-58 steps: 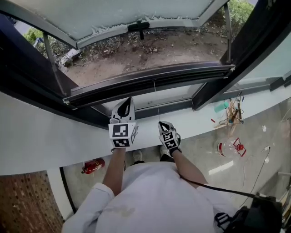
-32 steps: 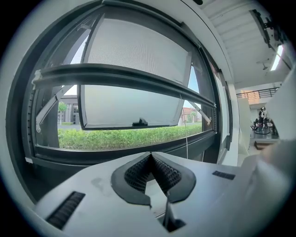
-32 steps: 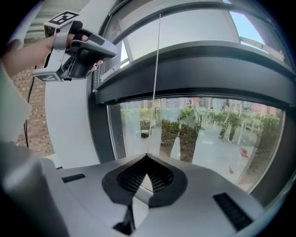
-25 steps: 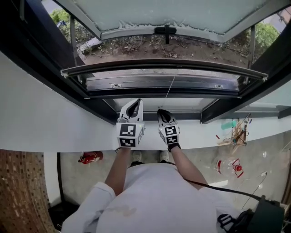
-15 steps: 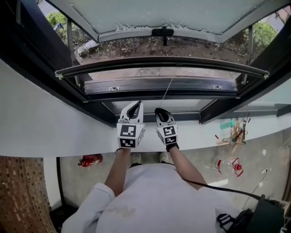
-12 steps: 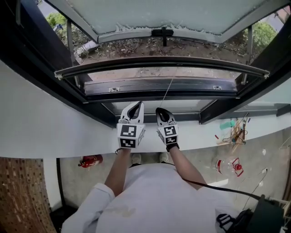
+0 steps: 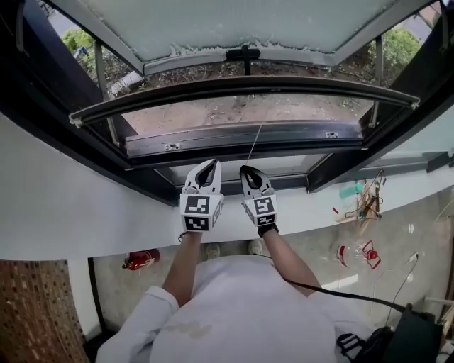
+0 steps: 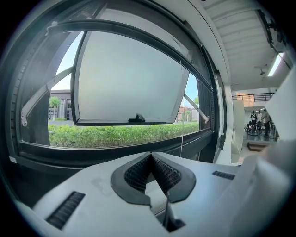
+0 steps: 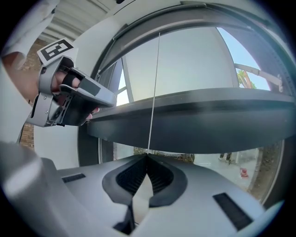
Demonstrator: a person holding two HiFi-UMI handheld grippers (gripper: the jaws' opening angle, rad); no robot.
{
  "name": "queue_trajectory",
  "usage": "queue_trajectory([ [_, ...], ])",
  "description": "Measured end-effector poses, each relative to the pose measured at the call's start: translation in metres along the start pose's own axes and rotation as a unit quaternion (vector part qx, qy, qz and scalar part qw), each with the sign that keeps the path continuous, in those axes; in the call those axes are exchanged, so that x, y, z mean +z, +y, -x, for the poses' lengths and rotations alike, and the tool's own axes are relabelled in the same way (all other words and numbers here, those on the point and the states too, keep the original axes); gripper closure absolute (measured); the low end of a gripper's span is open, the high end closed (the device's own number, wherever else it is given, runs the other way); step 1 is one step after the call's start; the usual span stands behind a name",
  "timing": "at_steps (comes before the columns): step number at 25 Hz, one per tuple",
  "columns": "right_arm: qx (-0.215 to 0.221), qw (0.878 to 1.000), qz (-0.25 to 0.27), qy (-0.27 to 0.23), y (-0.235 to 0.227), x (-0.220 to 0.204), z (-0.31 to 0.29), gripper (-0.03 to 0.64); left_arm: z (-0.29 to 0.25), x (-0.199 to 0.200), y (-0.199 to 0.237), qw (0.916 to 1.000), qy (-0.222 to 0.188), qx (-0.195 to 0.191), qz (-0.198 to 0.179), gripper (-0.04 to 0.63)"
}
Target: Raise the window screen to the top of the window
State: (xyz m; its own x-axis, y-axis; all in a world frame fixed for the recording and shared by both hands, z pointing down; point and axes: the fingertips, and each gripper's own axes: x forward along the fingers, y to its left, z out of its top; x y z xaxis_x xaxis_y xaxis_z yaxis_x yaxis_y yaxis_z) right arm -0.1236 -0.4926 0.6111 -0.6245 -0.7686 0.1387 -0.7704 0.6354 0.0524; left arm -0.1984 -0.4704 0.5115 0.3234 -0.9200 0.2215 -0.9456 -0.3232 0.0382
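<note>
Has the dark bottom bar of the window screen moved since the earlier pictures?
Yes. The screen bar has risen: its gap to the fixed lower frame rail is wider now.

The sash is cut by the top edge, the person by the bottom. At 3 o'clock the floor clutter is too small to name. The cord vanishes — between the right gripper's closed tips.

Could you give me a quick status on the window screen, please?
Left gripper shut, empty. Right gripper shut on pull cord. Screen rail sits above the lower frame. No obstruction seen.
</note>
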Motion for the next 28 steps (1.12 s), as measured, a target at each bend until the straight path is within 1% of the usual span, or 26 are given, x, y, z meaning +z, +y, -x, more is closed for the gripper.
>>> queue_trajectory([
  [12, -0.019, 1.000, 0.007, -0.015, -0.007, 0.013, 0.014, 0.615, -0.012, 0.004, -0.016, 0.9994, -0.004, -0.033, -0.005, 0.594],
  [22, -0.032, 0.999, -0.008, -0.024, -0.013, 0.015, 0.028, 0.615, -0.009, 0.009, -0.023, 0.9989, -0.008, -0.046, -0.010, 0.594],
  [28, -0.036, 0.999, -0.007, -0.025, -0.013, 0.015, 0.034, 0.615, -0.006, 0.006, -0.028, 0.9987, -0.005, -0.050, -0.010, 0.594],
])
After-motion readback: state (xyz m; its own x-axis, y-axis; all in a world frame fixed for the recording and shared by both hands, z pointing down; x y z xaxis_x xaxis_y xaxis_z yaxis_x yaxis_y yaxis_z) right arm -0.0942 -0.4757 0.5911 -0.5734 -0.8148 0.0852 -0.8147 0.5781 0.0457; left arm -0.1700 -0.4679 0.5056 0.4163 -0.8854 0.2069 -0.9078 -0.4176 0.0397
